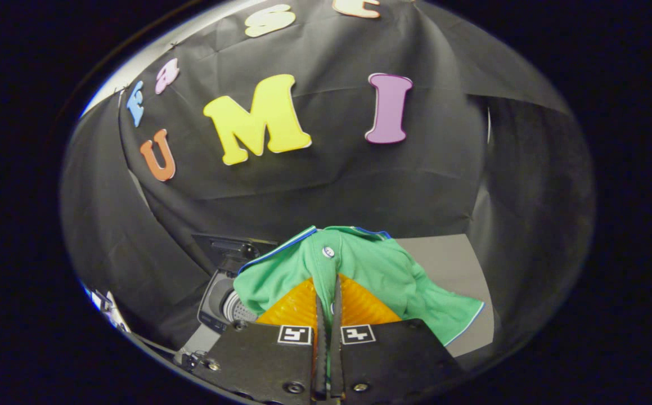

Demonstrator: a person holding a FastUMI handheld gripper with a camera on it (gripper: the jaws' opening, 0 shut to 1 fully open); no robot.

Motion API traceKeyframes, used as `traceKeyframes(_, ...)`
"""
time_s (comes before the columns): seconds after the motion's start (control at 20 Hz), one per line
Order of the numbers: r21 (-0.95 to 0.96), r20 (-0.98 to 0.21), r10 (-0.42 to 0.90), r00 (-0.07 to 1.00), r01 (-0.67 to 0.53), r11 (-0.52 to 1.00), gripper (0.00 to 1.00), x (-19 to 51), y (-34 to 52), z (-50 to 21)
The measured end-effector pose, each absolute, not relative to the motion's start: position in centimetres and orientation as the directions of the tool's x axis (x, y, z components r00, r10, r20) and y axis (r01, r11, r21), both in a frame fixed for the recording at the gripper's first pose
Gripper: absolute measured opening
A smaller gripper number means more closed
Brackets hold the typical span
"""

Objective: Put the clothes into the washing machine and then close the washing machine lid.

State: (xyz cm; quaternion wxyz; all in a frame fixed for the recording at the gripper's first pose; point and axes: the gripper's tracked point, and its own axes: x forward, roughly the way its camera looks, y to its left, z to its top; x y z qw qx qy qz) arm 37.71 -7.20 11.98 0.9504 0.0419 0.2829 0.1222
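Green cloth, a shirt [371, 270], is hanging bunched from the claw [328, 292], whose fingers are pinching it closed so it clears the grey surface [449, 259]. The washing machine [221, 306] is waiting just beyond, lower left, drum showing.

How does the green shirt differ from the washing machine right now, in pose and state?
The green fabric shirt with blue trim hangs pinched between the shut fingers of the gripper; the dark washing machine sits below it, left of the fingers. The shirt is crumpled and soft; the machine is rigid, its perforated drum visible. The shirt is not in the machine.
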Motion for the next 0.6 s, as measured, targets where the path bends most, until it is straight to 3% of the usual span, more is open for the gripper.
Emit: traceKeyframes(0.6, 0.204, -0.494, 0.484, 0.722, -0.445, 0.872, 0.06, 38.1, 9.3, 13.5)
